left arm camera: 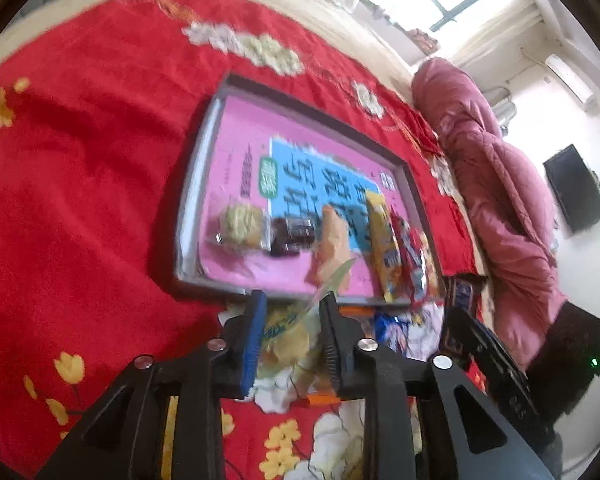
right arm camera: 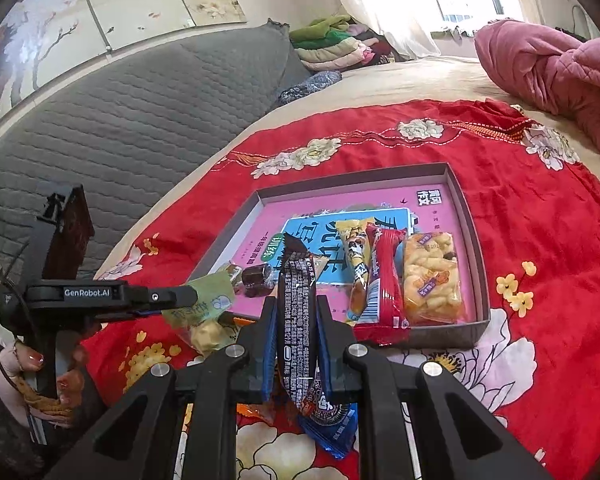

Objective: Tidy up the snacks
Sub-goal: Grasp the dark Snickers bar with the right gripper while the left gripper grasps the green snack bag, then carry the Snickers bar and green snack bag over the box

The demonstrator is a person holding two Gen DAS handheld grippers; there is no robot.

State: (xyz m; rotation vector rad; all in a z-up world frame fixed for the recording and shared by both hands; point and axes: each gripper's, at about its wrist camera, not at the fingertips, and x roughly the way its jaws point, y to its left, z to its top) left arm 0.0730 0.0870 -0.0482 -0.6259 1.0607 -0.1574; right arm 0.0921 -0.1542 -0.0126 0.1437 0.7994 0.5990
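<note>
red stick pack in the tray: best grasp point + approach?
Grip the red stick pack at its near end, which overhangs the tray's front wall and is free on both faces. Come from the near side, jaws across its narrow width. Its long flanks are crowded: the yellow stick pack on one side, the puffed-rice bar on the other, so a mid-body pinch looks awkward.

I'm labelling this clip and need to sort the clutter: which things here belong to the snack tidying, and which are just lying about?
Part of the job:
- grey tray
- black snack packet in the right gripper
- green snack bag in the left gripper
- red packet, yellow packet, rice crisp bar

Just lying about:
- pink quilt
- folded clothes
</note>
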